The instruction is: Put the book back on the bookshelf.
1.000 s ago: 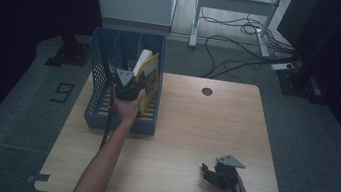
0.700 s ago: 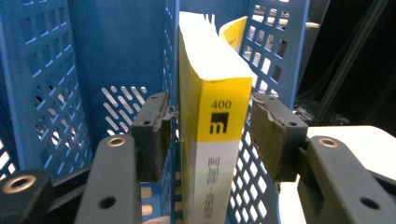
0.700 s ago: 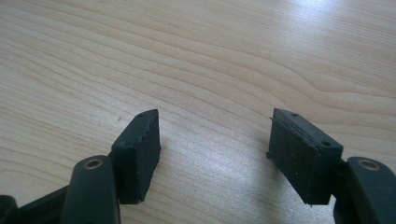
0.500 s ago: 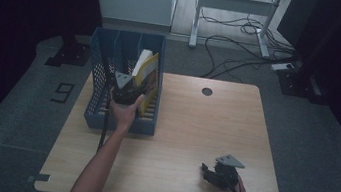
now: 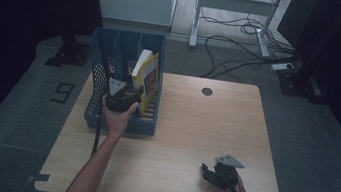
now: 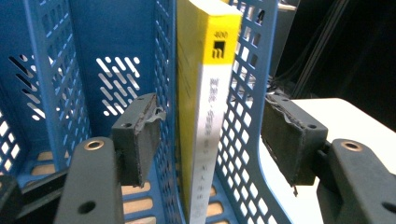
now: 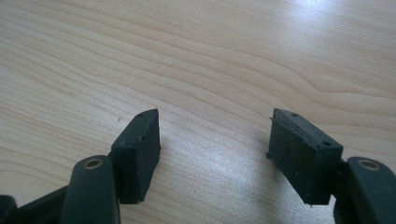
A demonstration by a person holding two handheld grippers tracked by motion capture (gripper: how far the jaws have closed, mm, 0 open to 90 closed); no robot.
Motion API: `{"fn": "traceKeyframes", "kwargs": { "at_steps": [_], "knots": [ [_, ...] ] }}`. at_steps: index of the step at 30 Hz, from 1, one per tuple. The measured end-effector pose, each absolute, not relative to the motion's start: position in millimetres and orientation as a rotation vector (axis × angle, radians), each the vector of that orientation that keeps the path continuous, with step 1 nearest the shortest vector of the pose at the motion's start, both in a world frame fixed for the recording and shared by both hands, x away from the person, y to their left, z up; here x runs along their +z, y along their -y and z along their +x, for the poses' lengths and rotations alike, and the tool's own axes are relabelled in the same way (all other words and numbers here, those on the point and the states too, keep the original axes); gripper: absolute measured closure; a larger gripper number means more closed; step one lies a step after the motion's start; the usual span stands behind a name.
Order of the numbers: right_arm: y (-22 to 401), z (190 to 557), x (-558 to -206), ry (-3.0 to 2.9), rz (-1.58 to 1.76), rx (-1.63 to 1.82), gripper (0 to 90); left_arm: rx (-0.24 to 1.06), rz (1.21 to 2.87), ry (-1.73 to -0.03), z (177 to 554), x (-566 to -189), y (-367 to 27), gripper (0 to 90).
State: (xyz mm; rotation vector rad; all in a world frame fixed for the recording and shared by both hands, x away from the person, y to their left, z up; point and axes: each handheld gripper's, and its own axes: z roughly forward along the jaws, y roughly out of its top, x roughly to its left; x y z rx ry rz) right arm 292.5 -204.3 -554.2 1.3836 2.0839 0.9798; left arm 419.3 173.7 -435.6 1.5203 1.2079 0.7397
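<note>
Dim room, cables on floor behind pale wooden table (image 5: 179, 127). Blue perforated file rack (image 5: 100, 61) at table's left rear; yellow book (image 5: 148, 78) upright in its rightmost compartment. Left gripper (image 6: 210, 135) at rack, forearm stretched forward, jaws just opened wide, straddling book and rack wall, pads clear. Spine reads "400", visible in left gripper view. Right gripper (image 7: 215, 144) low over bare tabletop, front right, jaws wide, empty.

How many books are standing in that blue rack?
1: a yellow book stands in the rightmost slot of the blue rack. Others could be hidden behind the hand and dividers.
</note>
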Motion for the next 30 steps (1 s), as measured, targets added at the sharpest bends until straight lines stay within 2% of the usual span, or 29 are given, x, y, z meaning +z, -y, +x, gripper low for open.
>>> {"fn": "traceKeyframes", "kwargs": {
  "at_steps": [16,30],
  "knots": [
    [204,293,-554,-2.079,1.388,0.979,33.1,0.651,1.589,-1.149,383,-451,-175,37.6],
    [204,294,-554,-2.081,1.386,0.979,33.0,0.505,1.704,-1.076,335,-473,-174,37.2]
  ]
}}
